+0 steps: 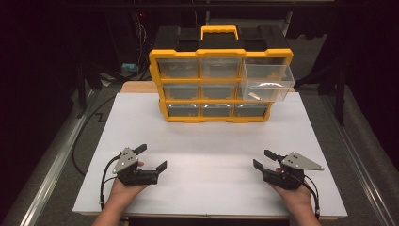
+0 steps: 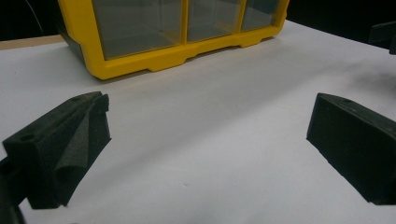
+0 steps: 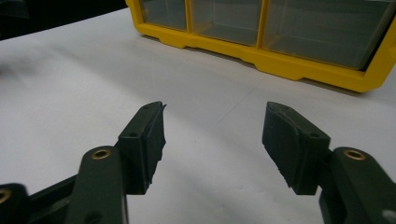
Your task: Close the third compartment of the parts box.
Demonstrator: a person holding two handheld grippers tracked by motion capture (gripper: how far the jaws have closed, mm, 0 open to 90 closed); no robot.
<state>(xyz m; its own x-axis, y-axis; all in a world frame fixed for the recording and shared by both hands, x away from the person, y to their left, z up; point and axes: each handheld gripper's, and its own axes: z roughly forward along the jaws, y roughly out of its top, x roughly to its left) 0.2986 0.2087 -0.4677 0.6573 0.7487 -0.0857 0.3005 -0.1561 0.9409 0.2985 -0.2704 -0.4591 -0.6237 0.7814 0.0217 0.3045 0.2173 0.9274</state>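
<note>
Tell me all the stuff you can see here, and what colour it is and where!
drawer cabinet: one, yellow frame with a black top and a yellow handle, far middle of the white board; nine see-through drawers in three rows.
open drawer: one, clear, top right of the cabinet, pulled out.
small pale piece: one, whitish, inside the open drawer; too small to tell what it is.
white board: one, white, lying on the table.
left gripper: one, black with a grey plate, near left on the board, jaws open, holding nothing.
right gripper: one, black with a grey plate, near right on the board, jaws open, holding nothing.
hands: two, at the near edge, each holding a gripper.
</note>
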